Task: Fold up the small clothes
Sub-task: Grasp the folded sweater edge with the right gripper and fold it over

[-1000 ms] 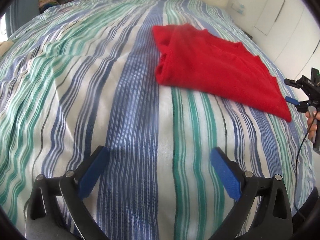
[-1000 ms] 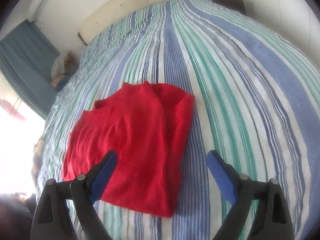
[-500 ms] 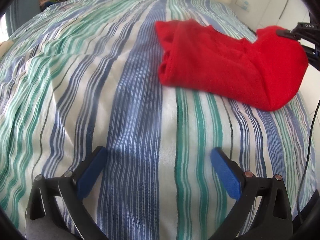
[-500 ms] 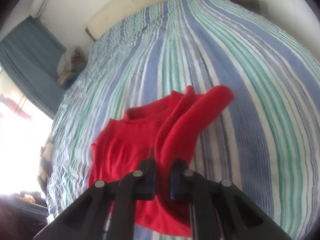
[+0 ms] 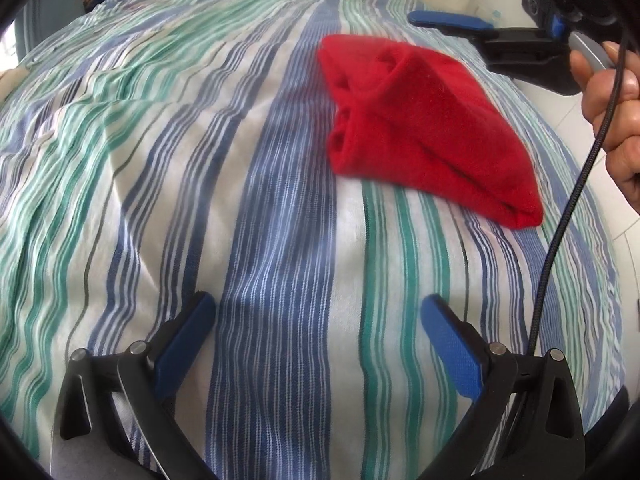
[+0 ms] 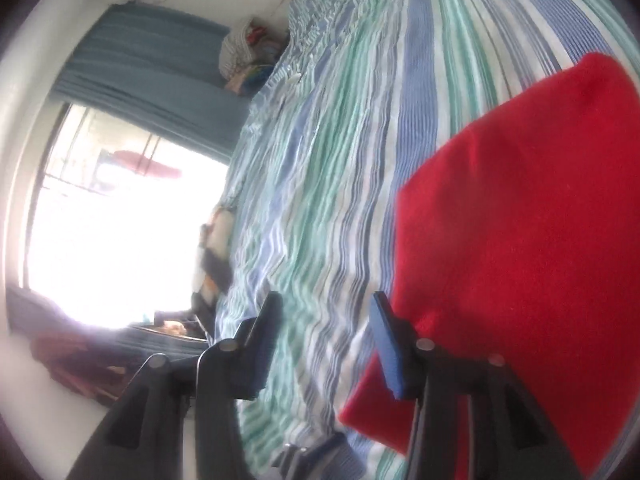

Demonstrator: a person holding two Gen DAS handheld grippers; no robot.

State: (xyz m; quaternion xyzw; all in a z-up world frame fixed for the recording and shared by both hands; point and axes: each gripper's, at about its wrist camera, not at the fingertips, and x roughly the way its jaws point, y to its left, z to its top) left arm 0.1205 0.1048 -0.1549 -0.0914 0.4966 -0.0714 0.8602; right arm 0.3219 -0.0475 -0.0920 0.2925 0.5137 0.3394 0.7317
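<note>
Red garment [image 5: 424, 120] folded near bed [image 5: 160, 160] edge, left gripper [image 5: 316, 344] agape, right gripper [image 6: 326, 344] opening, empty.

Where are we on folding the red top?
Done: the red top lies doubled over on the striped bedspread, fold edge toward the camera. In hand: nothing. The right gripper is opening with only bedspread between its jaws, the top beside it; the left gripper hovers open. Left: possibly tidying the bunched end, if another fold is wanted.
</note>
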